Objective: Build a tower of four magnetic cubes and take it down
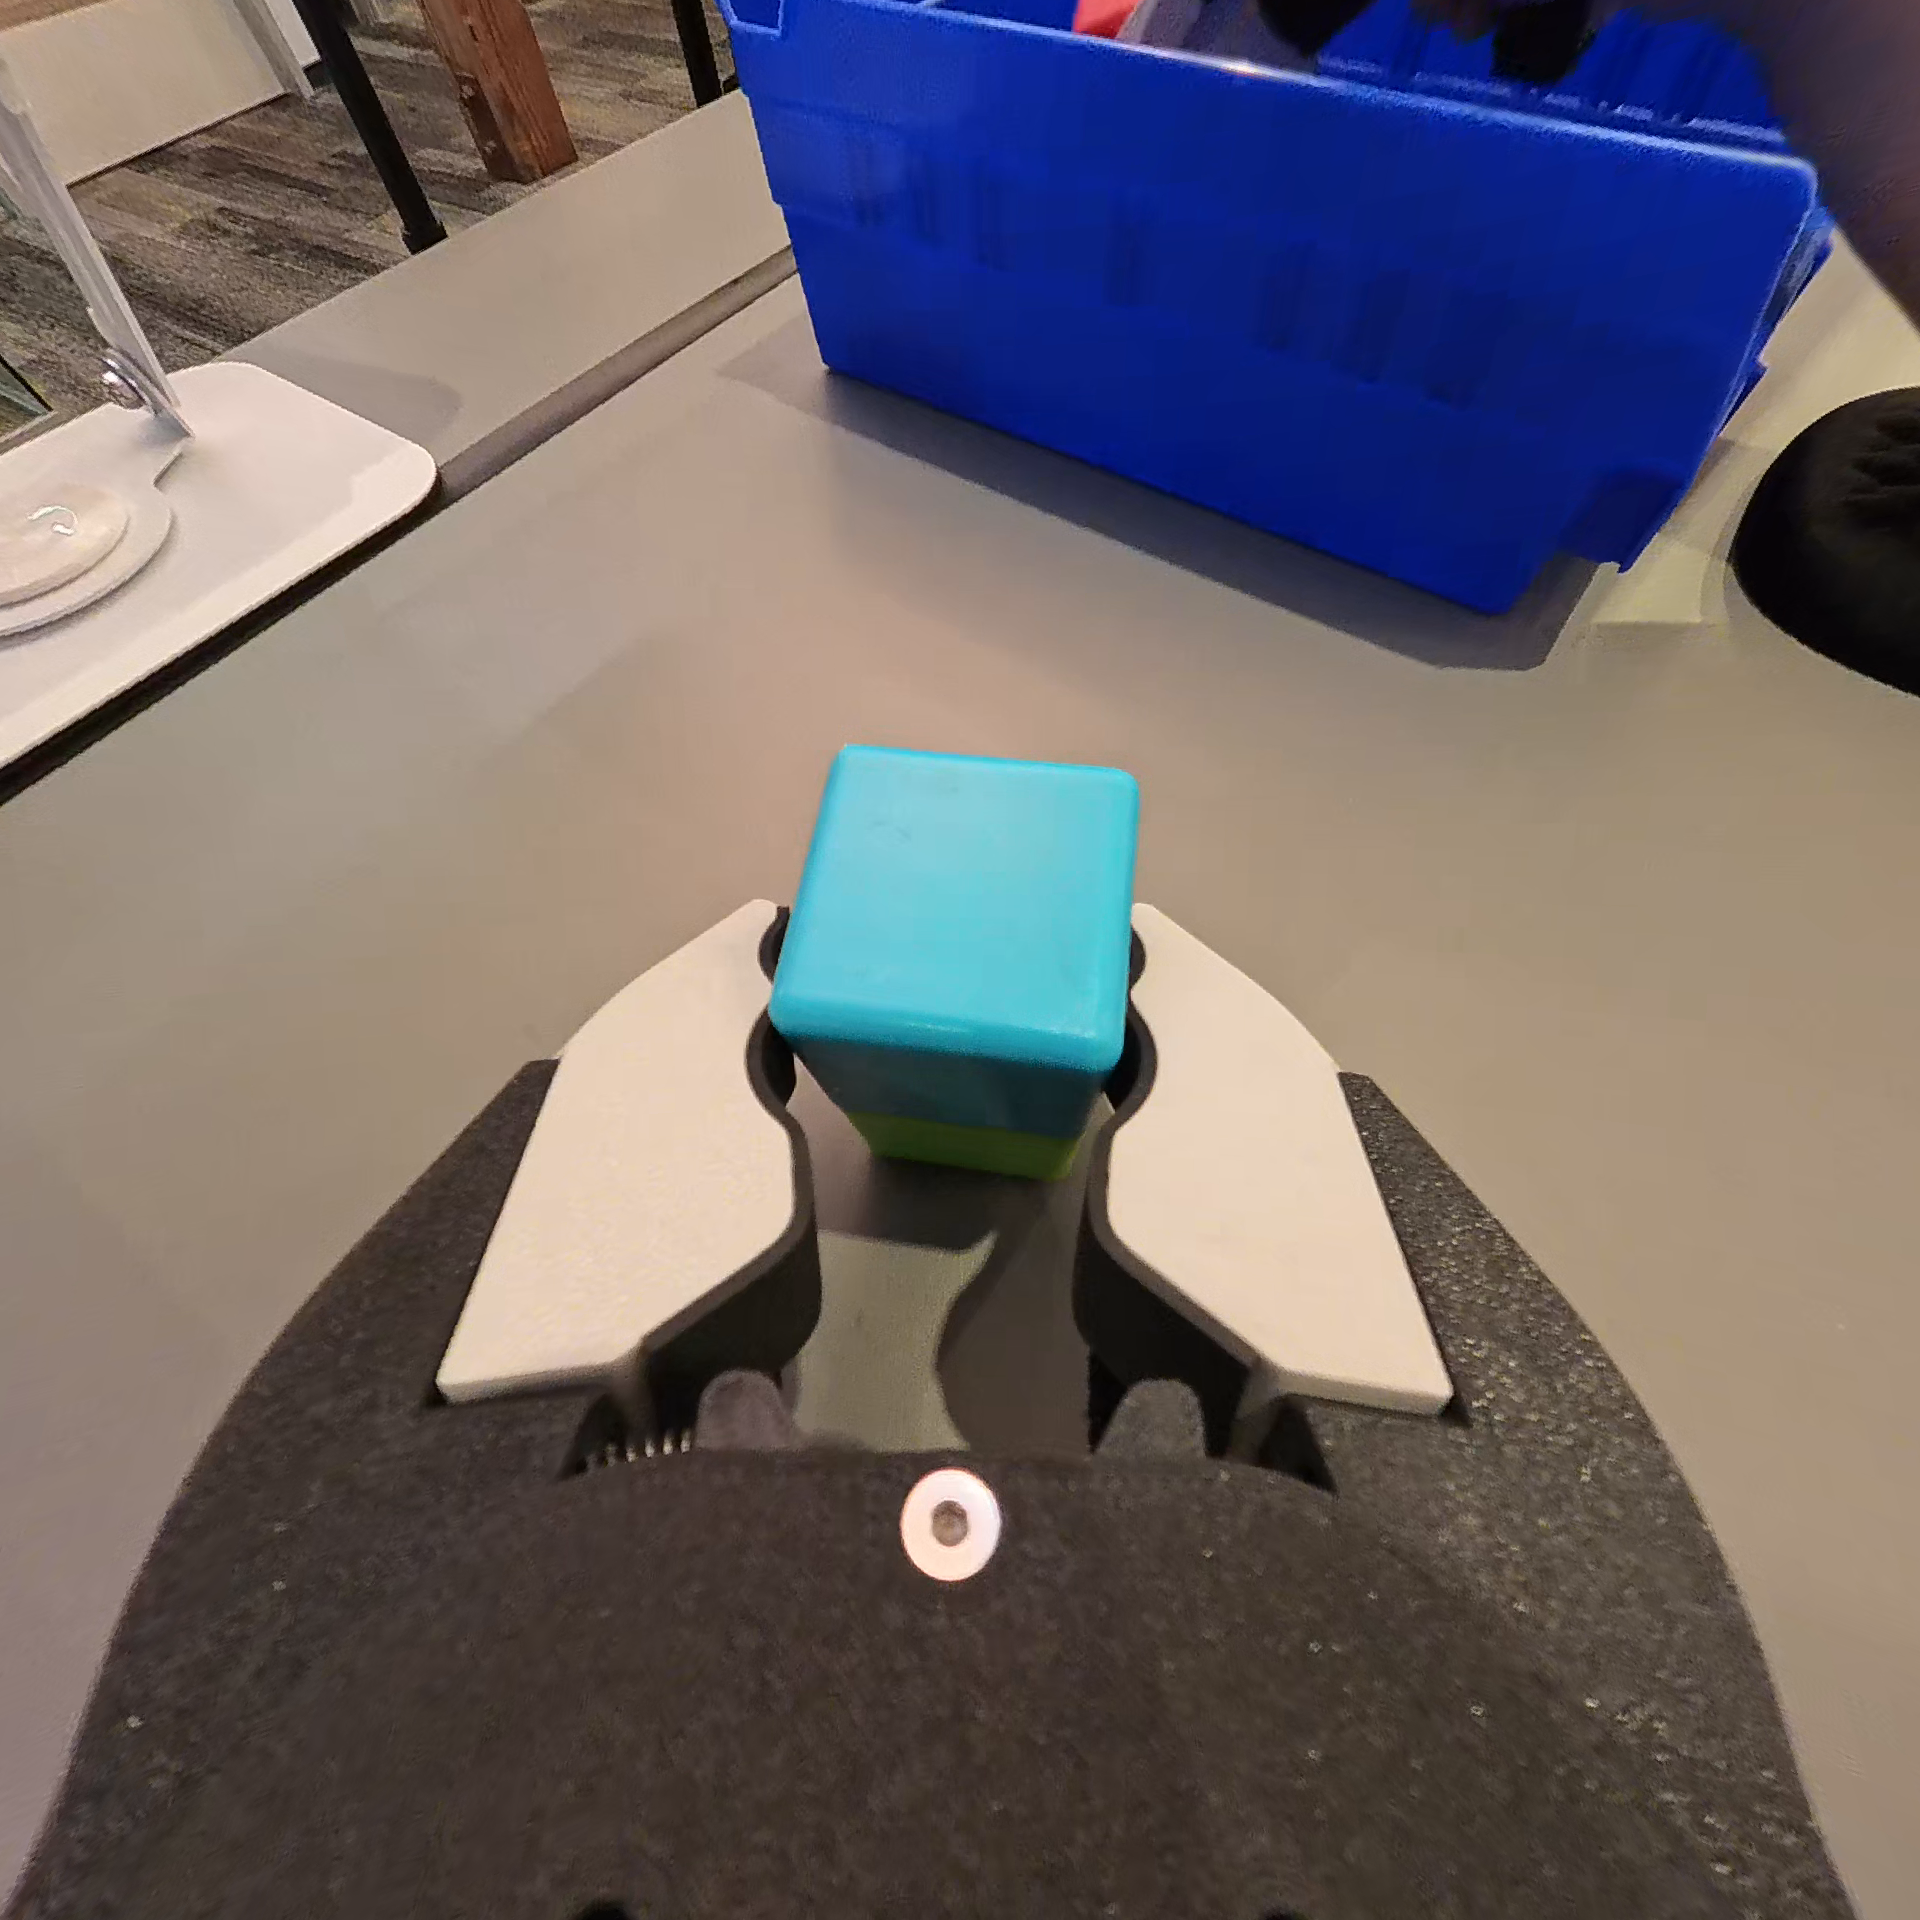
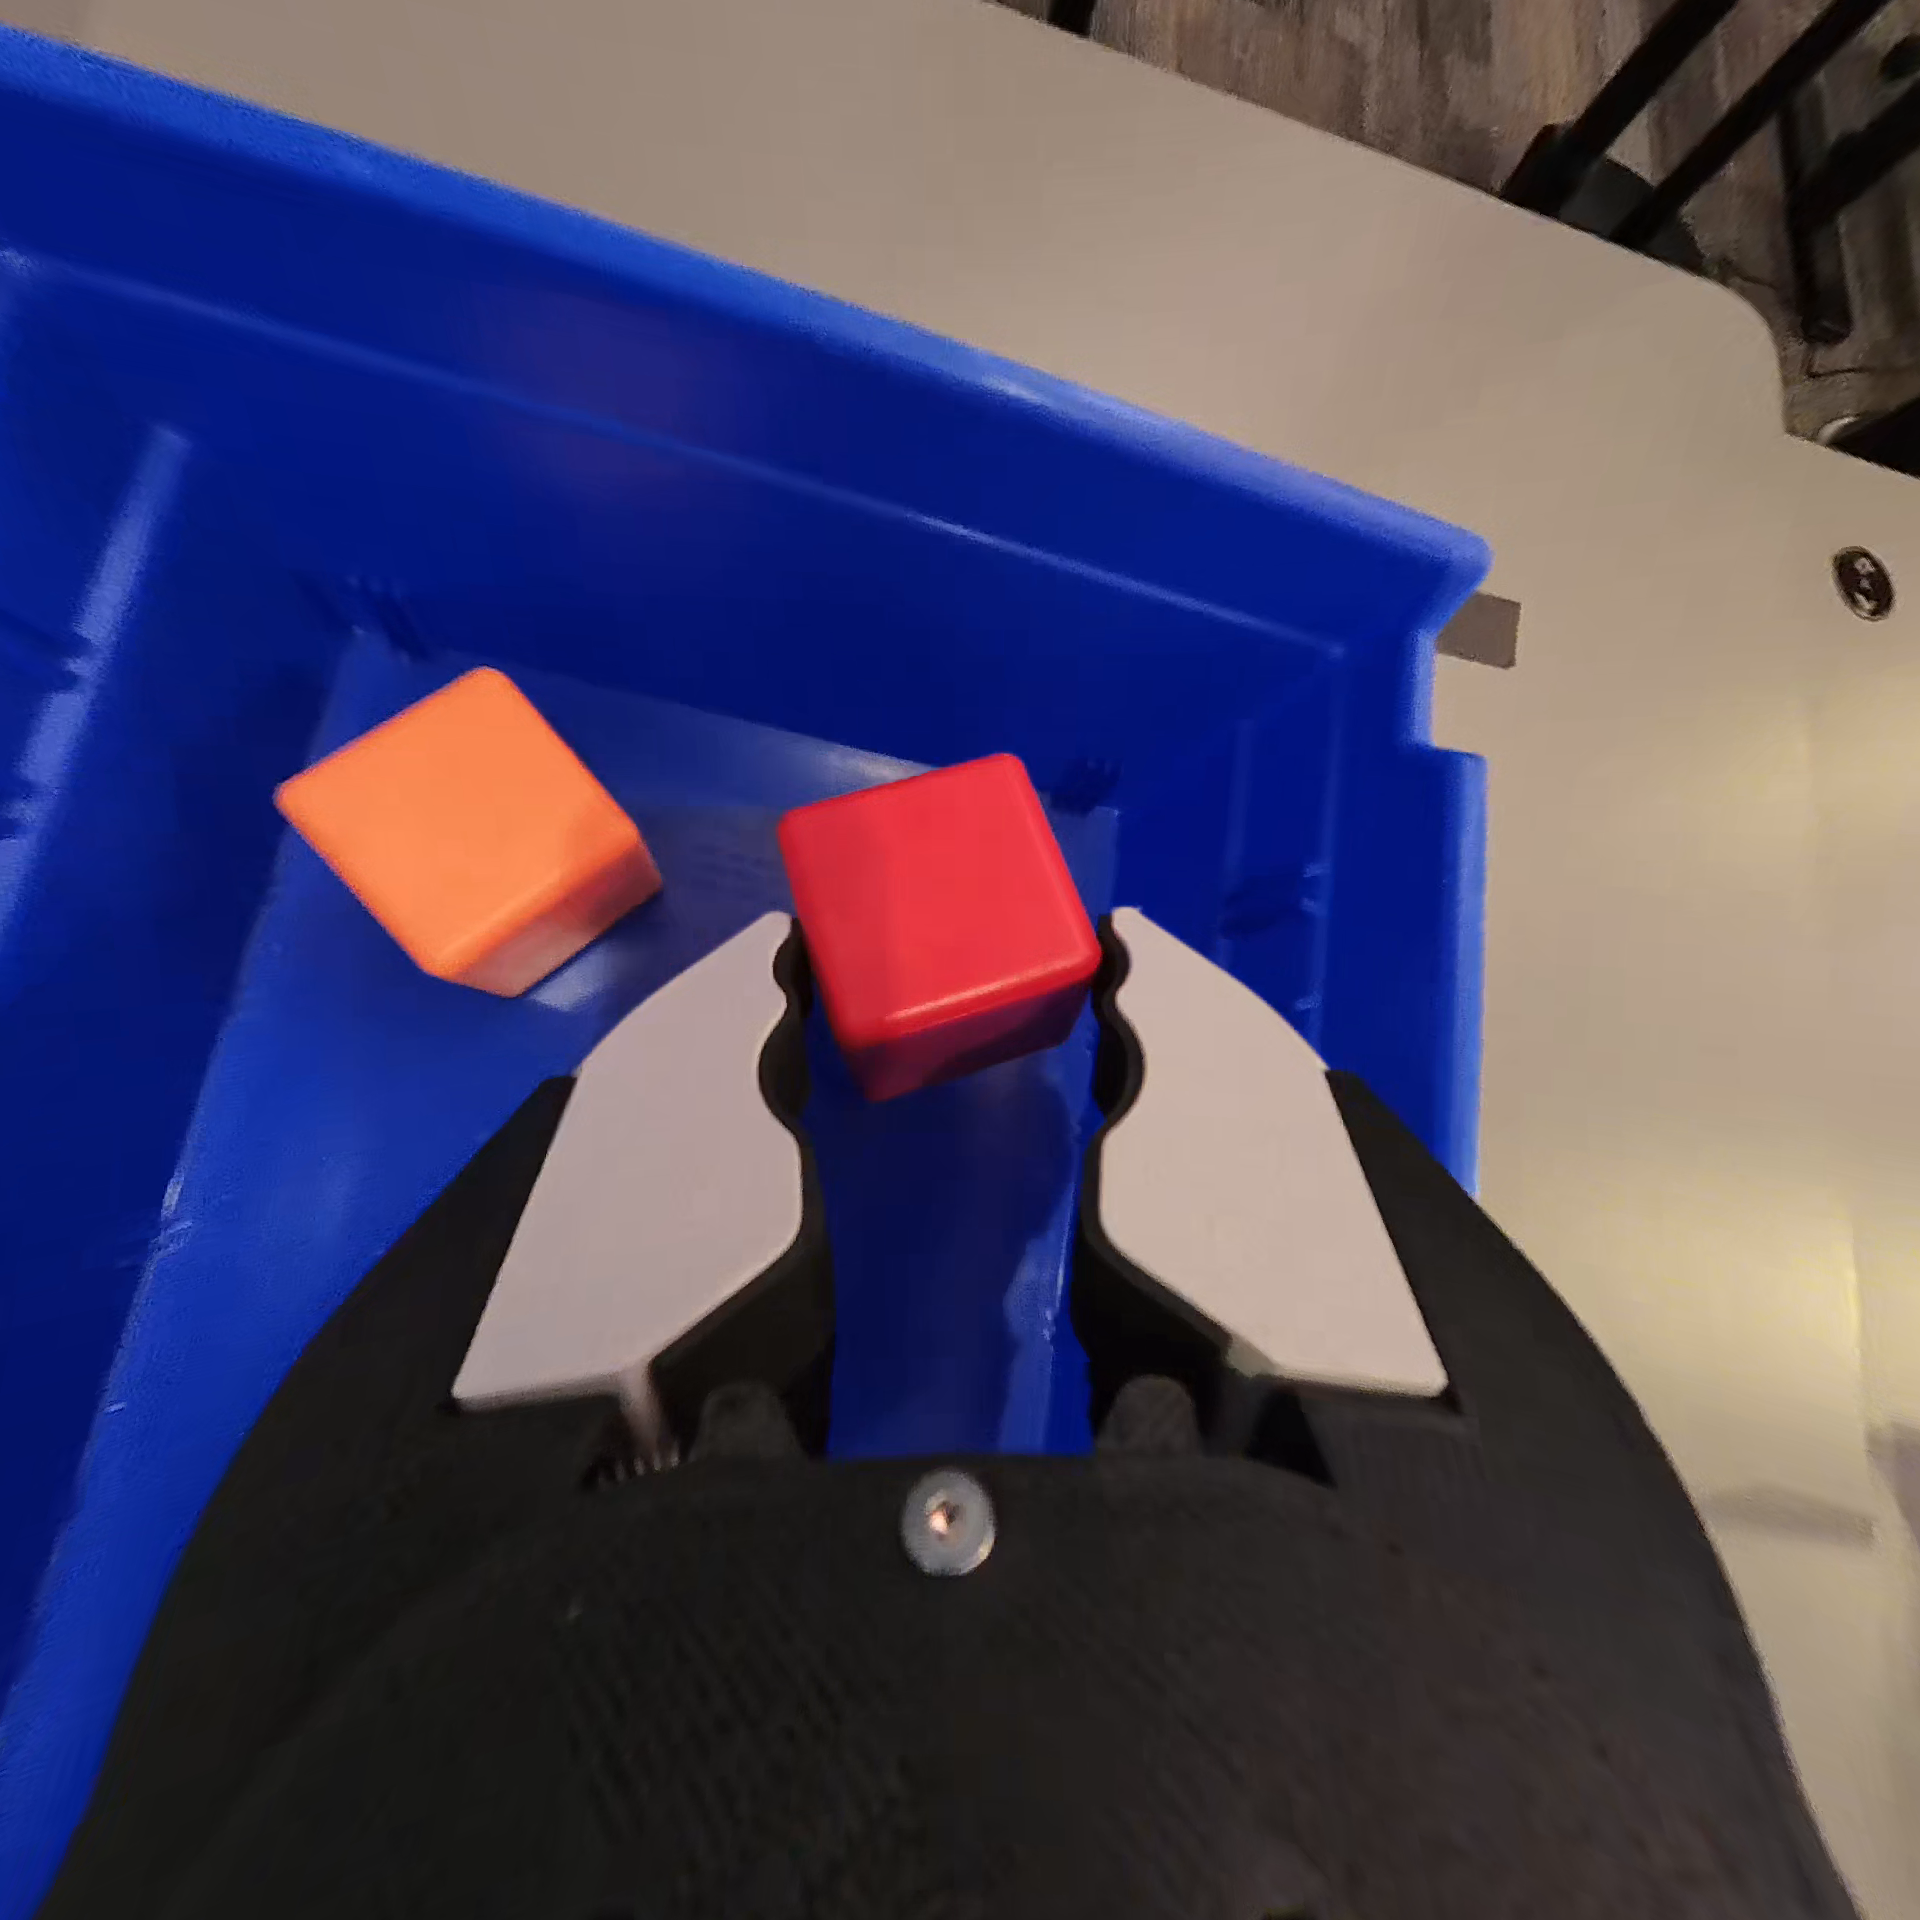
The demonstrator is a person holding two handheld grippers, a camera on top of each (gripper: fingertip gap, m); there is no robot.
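The left gripper (image 1: pixel 954 997) has a black body with a rough, grainy texture and a wide rounded shape. Its two fingers (image 1: pixel 634 1153) carry pale grey flat plates with wavy black inner edges. A white ringed screw (image 1: pixel 951 1525) sits in the middle. The right gripper (image 2: pixel 945 997) looks the same, but its screw (image 2: pixel 945 1525) is metallic.

No writing, number, brand or sign can be read in either view. The cubes' faces are plain, and the blue bin (image 1: pixel 1288 343) shows only moulded ribs on its wall. Beyond the bin's corner in the right wrist view, a small dark round mark (image 2: pixel 1865 598) on the table may carry a symbol, too blurred to tell.
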